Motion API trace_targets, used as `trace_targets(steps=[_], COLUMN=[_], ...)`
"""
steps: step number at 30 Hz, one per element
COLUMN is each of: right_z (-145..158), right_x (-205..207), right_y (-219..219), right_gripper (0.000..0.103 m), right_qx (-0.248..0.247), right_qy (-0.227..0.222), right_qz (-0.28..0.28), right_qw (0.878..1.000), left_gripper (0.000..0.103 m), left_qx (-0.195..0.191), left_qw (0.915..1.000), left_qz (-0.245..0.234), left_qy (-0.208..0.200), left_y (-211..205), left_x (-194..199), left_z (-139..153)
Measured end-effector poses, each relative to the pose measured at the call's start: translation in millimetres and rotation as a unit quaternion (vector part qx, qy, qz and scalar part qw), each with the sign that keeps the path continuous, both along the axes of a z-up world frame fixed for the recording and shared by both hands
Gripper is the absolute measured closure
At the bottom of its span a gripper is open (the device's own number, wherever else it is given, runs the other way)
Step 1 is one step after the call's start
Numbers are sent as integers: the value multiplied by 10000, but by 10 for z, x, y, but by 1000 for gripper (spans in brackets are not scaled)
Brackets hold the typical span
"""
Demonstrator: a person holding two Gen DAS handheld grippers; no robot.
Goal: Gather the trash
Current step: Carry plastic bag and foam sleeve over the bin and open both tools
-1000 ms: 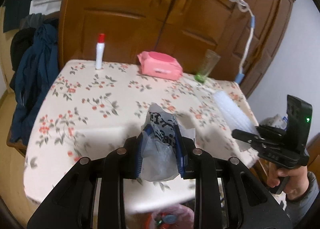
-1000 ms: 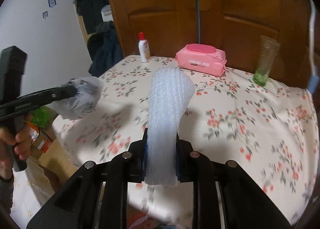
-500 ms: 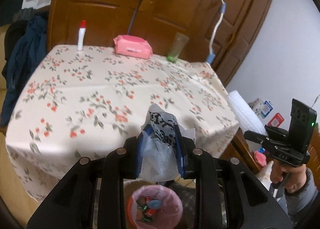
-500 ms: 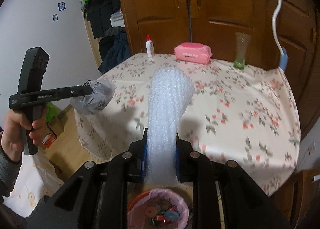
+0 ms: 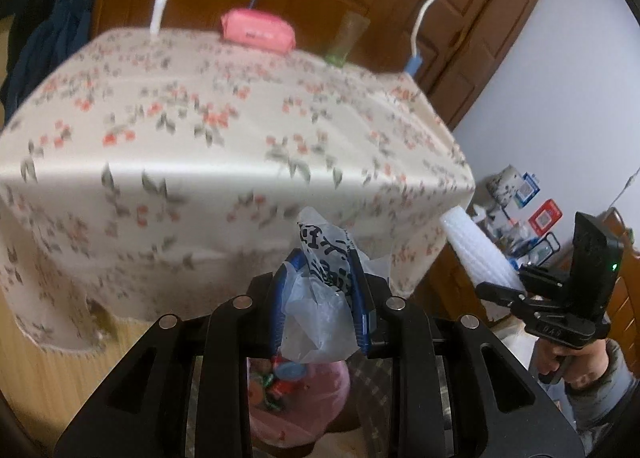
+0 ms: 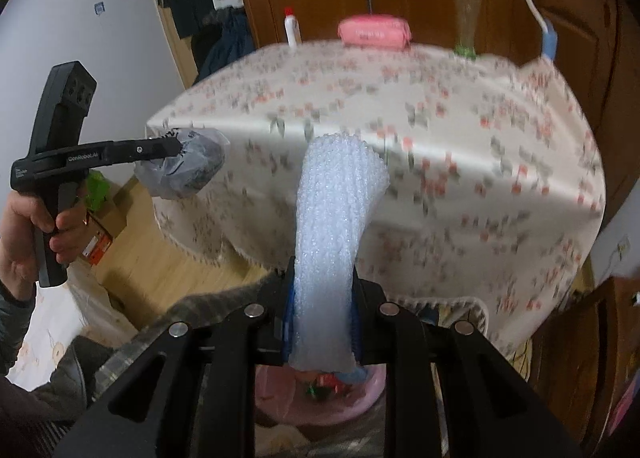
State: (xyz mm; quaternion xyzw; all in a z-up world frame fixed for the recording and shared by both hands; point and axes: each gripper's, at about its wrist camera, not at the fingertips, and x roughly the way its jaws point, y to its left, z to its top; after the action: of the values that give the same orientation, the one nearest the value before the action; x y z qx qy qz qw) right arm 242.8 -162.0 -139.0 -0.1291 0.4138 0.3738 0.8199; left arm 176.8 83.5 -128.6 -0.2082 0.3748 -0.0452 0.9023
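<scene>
Left gripper [image 5: 320, 298] is clenched on a crumpled plastic bag [image 5: 320, 306] with black print, blue pads pinching it on both sides; right gripper [image 6: 322, 322] is clamped on a roll of bubble wrap [image 6: 336, 242] that sticks up and forward between its fingers. Change over the last second: both grippers have pulled back off the table [image 5: 224, 130] and dropped below its edge, so the floral cloth top that sat under the claws a second ago now lies ahead and above, and the overhanging skirt fills the middle of both views. The pink-lined trash bin [image 5: 316, 398], absent a second ago and only partly showing half a second ago, now sits right under both claws, with wrappers inside; in the right wrist view the bin [image 6: 368, 390] peeks out under the bubble wrap. Meaning: both trash pieces are carried, neither dropped yet, and transport looks nearly done; likely next is opening over the bin. The bubble wrap is long and light and may catch the rim or tip out. Left on the table at the far edge: white bottle [image 5: 159, 8], pink wipes pack [image 5: 258, 31], green glass [image 5: 346, 40], which don't look like trash.
</scene>
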Motion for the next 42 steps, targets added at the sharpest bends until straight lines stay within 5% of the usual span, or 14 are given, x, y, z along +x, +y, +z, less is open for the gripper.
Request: trace_targets(steps=[22,34,42], right_z=[-1588,-2327,-2681], right_x=[33,183,224], right_y=[45,66,133], right_gripper=[83,83,83], right_qx=[-882,-1536,-1875], right_qy=[1475,2152,2475], right_qz=[-106,-42,102], right_qw=[9851,9644,9505], left_gripper=[76,76,76], left_qx=[-400,-463,-810], left_qw=[9884,9706,9485], left_qz=[-111,-228,-239], left_qy=[1459,2350,3054], left_y=[-333,-464,-608], left_x=[-3,130,217], left_z=[-1631,-2491,-3102])
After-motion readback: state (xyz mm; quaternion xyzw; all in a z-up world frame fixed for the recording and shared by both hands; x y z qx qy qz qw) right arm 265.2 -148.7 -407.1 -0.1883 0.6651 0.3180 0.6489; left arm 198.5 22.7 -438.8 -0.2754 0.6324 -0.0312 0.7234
